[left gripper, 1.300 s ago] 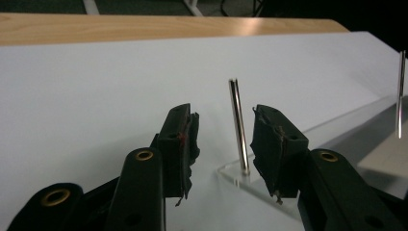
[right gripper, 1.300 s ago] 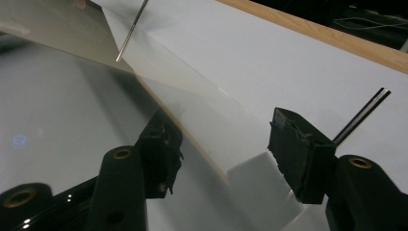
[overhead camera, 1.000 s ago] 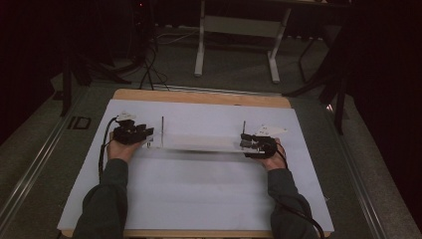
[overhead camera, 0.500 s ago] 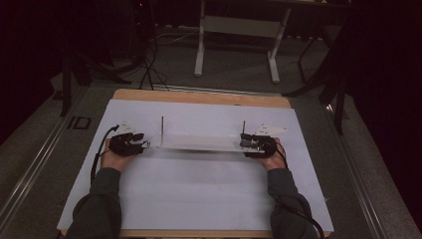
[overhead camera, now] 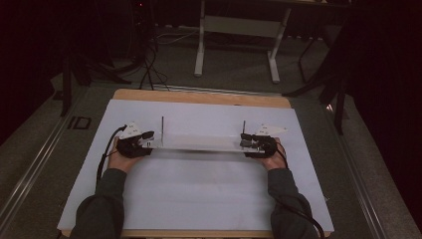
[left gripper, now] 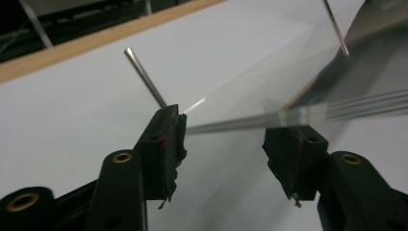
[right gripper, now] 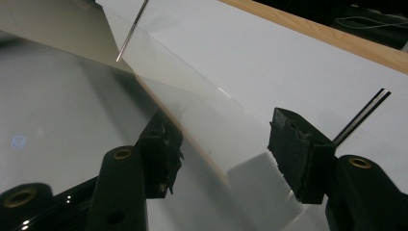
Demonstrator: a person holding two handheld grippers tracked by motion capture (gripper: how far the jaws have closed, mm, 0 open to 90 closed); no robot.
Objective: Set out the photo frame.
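A clear plate (overhead camera: 199, 142) lies across the white sheet, with a thin metal rod standing at its left end (overhead camera: 162, 127) and another at its right end (overhead camera: 244, 128). My left gripper (overhead camera: 148, 141) is at the left end. Its jaws have just been opening and stand wide, with the plate's blurred edge (left gripper: 231, 124) running between them and the rod (left gripper: 144, 77) just beyond. My right gripper (overhead camera: 245, 143) straddles the right end with its jaws apart. Between them are the plate's edge and a white block (right gripper: 255, 187), and the near rod (right gripper: 363, 115) rises behind the right-hand jaw.
The white sheet (overhead camera: 199, 199) covers a wooden table (overhead camera: 199, 97). Beyond the table's far edge stand a desk frame (overhead camera: 239, 30), cables and dark stands on the floor. Both forearms come in from the bottom of the high view.
The plate showed as a broad pale face a second ago and is now a thin strip. My left hand has shifted slightly toward the near side. The right hand kept still.
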